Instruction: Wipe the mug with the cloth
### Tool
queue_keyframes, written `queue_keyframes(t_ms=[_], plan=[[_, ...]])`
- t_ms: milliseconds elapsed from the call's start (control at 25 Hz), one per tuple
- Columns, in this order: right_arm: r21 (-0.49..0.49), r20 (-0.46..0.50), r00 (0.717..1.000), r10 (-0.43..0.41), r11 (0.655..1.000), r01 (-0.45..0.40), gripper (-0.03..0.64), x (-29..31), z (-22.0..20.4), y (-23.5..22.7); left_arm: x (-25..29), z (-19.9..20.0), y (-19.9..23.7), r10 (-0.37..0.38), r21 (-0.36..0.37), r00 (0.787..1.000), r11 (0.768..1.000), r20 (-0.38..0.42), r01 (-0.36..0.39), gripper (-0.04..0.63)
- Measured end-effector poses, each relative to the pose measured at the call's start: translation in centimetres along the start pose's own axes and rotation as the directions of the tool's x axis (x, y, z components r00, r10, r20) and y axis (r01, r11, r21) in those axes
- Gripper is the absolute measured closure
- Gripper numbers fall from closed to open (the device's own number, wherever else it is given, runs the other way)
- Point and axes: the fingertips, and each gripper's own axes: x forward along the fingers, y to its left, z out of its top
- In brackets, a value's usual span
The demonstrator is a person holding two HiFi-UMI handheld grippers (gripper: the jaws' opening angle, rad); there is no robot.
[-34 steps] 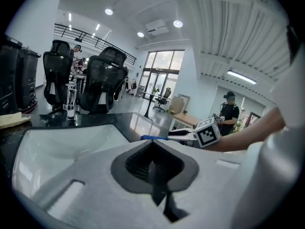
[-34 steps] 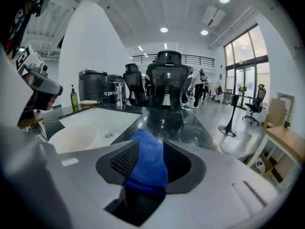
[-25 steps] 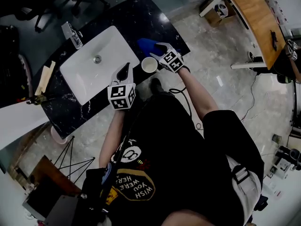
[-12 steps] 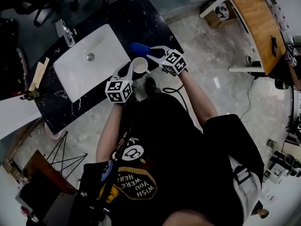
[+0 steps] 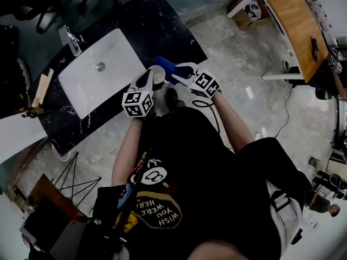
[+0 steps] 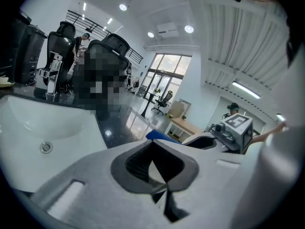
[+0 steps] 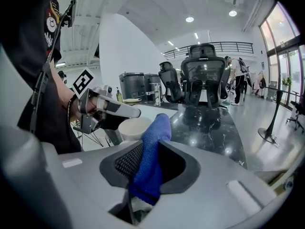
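Note:
A white mug stands on the black counter just right of the sink. My left gripper reaches it from the near side, and its jaws look shut on the mug's rim. In the right gripper view one of its fingers lies across the mug. My right gripper is shut on the blue cloth. The cloth runs up between the right gripper's pads, and its free end sits beside the mug. The cloth's tip also shows in the left gripper view.
A white sink with a faucet is set in the counter to the left. A wooden piece lies at the counter's left end. A wooden table stands far right on the marble floor. Cables trail by the person's feet.
My left gripper moved right from over the sink edge onto the mug. My right gripper closed on the cloth and brought it next to the mug.

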Motion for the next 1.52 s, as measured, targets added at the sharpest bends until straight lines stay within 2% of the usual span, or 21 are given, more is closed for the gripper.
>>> queue_keyframes(t_ms=[160,320,640,840,1120,1360,1520], plan=[[0.019,-0.001,1.000,-0.002,1.000,0.002,0.520,2.4,0.5,-1.4,0.1,0.0,0.1,0.018,-0.001,1.000,1.000,-0.004,-0.018,0.592],[-0.034,-0.031,0.999,0.040,0.999,-0.041,0.522,3.9,1.2,-2.3,0.1,0.0,0.1,0.035,-0.003,0.999,0.999,-0.002,-0.035,0.591],[-0.089,-0.069,0.996,0.062,0.994,-0.068,0.520,1.2,0.2,0.0,0.3,0.1,0.2,0.067,0.000,0.998,0.998,0.017,-0.067,0.591],[-0.083,-0.049,0.999,0.008,0.996,-0.012,0.520,-0.7,-0.2,0.8,0.5,0.0,-0.1,0.068,0.003,0.998,0.998,0.011,-0.068,0.591],[-0.030,-0.029,0.996,-0.082,0.996,0.081,0.520,1.5,0.0,-0.6,0.5,-0.1,-0.4,0.067,0.002,0.998,0.998,0.015,-0.067,0.591],[-0.124,-0.088,0.995,-0.054,0.991,0.043,0.522,3.5,-0.3,-2.0,0.6,-0.1,-0.5,0.070,0.005,0.997,0.998,0.017,-0.070,0.592],[-0.144,-0.112,0.993,-0.041,0.989,0.025,0.520,4.0,-1.1,-2.0,0.7,-0.1,-0.3,0.070,0.003,0.997,0.998,0.022,-0.070,0.591]])
